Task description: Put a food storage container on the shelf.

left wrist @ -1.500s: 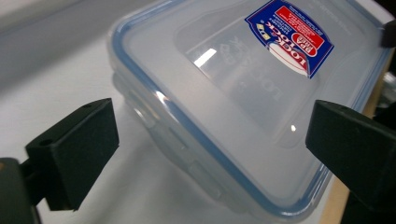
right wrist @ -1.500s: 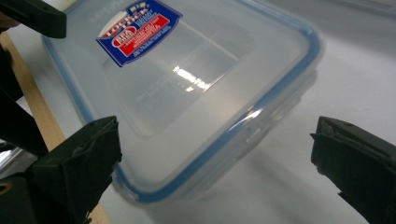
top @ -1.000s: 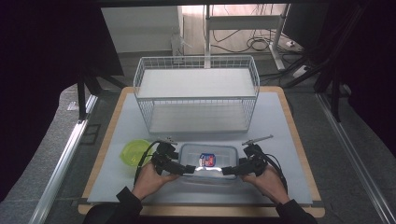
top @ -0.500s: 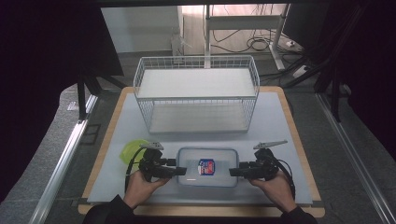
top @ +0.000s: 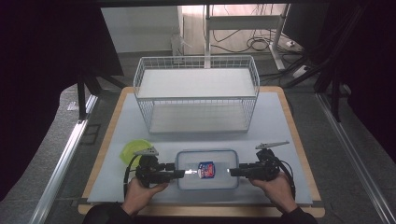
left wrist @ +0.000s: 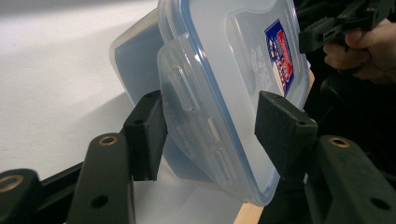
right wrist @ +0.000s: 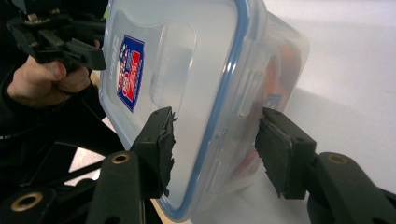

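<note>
High view: lidded box (top: 208, 169) lies long axis left-right, contents blurred; left tool (top: 183, 173) and right tool (top: 232, 171), jaws just closing, clamp its ends.

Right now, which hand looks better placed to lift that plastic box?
Neither alone: the left gripper has its jaws around the box's left end, the right gripper around its right end, both just closing. Probably a two-handed lift.

label (top: 206, 170): red-and-blue sticker, seen on the clear container lid (top: 208, 162) | print too small, no wording can be read
</note>
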`<state>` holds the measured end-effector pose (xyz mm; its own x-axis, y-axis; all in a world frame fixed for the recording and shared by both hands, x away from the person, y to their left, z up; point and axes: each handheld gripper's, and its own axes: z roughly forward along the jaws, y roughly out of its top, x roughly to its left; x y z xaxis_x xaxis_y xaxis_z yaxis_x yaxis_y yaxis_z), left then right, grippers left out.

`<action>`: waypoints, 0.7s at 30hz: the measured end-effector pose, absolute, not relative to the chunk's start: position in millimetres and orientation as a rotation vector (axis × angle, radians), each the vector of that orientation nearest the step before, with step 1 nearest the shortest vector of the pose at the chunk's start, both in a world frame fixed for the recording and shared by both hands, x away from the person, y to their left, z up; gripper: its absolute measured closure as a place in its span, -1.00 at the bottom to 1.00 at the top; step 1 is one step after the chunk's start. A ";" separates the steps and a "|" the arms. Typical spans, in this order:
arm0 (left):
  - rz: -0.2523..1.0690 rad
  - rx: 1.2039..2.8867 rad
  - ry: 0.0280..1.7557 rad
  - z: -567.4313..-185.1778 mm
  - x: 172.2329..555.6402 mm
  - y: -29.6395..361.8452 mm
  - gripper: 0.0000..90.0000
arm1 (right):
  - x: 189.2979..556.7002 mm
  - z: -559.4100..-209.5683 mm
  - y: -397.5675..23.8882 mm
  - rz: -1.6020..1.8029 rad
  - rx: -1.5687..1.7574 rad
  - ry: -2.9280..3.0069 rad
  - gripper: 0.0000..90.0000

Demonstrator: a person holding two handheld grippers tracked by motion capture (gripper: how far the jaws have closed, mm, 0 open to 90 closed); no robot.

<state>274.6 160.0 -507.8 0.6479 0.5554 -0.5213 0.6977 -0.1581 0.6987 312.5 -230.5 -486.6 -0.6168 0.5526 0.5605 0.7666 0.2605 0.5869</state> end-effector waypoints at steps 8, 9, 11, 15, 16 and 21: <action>-0.151 1.798 1.022 -503.6 276.8 162.6 0.10 | 307.8 -481.9 -228.3 -1.323 -1.276 -2.288 0.17; -0.149 1.795 1.026 -503.2 276.6 162.6 0.10 | 307.8 -481.9 -228.3 -1.323 -1.276 -2.288 0.17; -0.139 1.796 1.031 -502.2 276.9 162.8 0.10 | 307.8 -481.7 -227.6 -1.339 -1.275 -2.290 0.17; -0.114 1.806 1.029 -499.5 277.0 162.0 0.10 | 306.4 -478.8 -225.6 -1.358 -1.268 -2.317 0.17; -0.108 1.806 1.026 -498.3 277.3 162.0 0.10 | 306.2 -477.6 -225.2 -1.360 -1.263 -2.325 0.17; -0.082 1.793 1.009 -488.5 279.1 164.0 0.10 | 306.9 -470.8 -224.5 -1.409 -1.257 -2.321 0.17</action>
<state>279.1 164.0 -488.5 0.6452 0.5914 -0.4837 0.6620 -0.1165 0.7404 306.9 -224.5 -470.8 -0.6377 0.5782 0.5089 0.7182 0.2076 0.6642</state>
